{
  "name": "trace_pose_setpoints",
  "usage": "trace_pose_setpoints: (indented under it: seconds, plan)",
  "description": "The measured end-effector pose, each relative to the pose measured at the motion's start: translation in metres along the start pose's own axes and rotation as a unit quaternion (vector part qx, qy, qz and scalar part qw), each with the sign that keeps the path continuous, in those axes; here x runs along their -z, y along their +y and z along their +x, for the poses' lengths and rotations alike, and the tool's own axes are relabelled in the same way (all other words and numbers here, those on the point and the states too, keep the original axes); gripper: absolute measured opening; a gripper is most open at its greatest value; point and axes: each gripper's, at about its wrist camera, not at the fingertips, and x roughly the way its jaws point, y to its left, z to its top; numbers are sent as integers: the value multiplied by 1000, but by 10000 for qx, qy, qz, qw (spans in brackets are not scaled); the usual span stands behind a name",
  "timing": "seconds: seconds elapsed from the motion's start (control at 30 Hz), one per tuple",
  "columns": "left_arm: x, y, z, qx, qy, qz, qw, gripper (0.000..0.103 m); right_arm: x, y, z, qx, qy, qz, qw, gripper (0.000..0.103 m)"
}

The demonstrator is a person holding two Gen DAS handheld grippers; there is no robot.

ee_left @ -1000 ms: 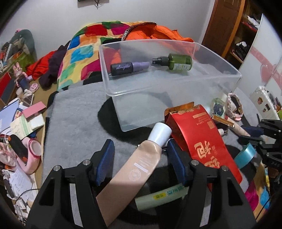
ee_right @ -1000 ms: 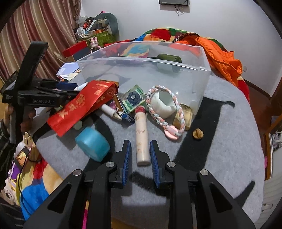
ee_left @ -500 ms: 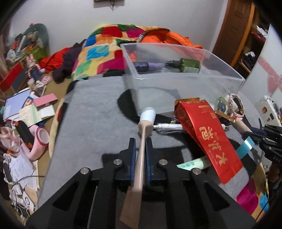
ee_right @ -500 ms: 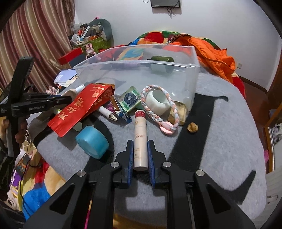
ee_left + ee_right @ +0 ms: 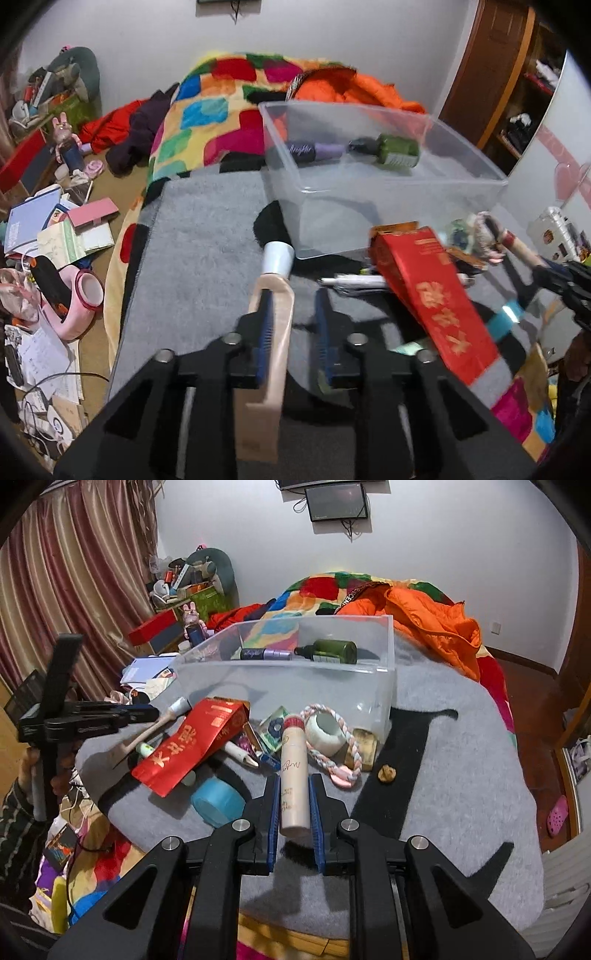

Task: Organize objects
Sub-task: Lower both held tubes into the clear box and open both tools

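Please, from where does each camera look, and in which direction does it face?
Left wrist: sits on the left gripper, looks over the grey mat to the clear bin; its two fingers show, a beige tube beside one.
Right wrist: sits on the right gripper, looks at the clutter before the bin; its fingers clamp a red-capped bottle, and the person's left hand shows.
Shared: the bin, green bottle and red packet.

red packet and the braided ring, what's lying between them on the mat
In the right wrist view, a green-patterned packet lies between the red packet and the braided ring, along with the cream tube that the right gripper holds.
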Motion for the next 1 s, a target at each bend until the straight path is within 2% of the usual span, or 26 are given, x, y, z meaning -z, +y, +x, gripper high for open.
trace_pose_setpoints:
  seconds: [0.1, 0.2, 0.3, 0.33, 0.4, 0.47, 0.6, 0.73, 1.0]
  plan:
    - [-6, 6, 14, -213, 107, -13, 9997, 37, -2, 0, 1, -10, -27, 22, 10000, 14]
    - [-9, 10, 22, -207, 155, -5, 9997, 46, -4, 0, -1, -24, -79, 27, 10000, 14]
    - [-10, 10, 33, -255, 228, 79, 9994, 48, -5, 0, -1, -4, -81, -30, 10000, 14]
    - [-11, 8, 33, -294, 201, 128, 9993, 48, -6, 1, 1, -14, -34, -73, 10000, 14]
    - [-13, 7, 33, -283, 171, 138, 9994, 31, -4, 0, 6, -63, 107, -108, 9999, 14]
    - [-13, 7, 32, -345, 117, 114, 9993, 26, 0, 1, 8, -50, 139, -121, 9998, 14]
    - [-10, 4, 20, -568, -114, 112, 9983, 22, 4, -1, 5, -66, 21, -44, 10000, 14]
    - [-11, 1, -4, -617, -409, 110, 9972, 21, 1, -4, 2, -26, -88, 22, 10000, 14]
    - [-33, -2, -56, -472, -1047, -14, 9934, 21, -22, -1, -17, -31, -528, -9, 9986, 14]
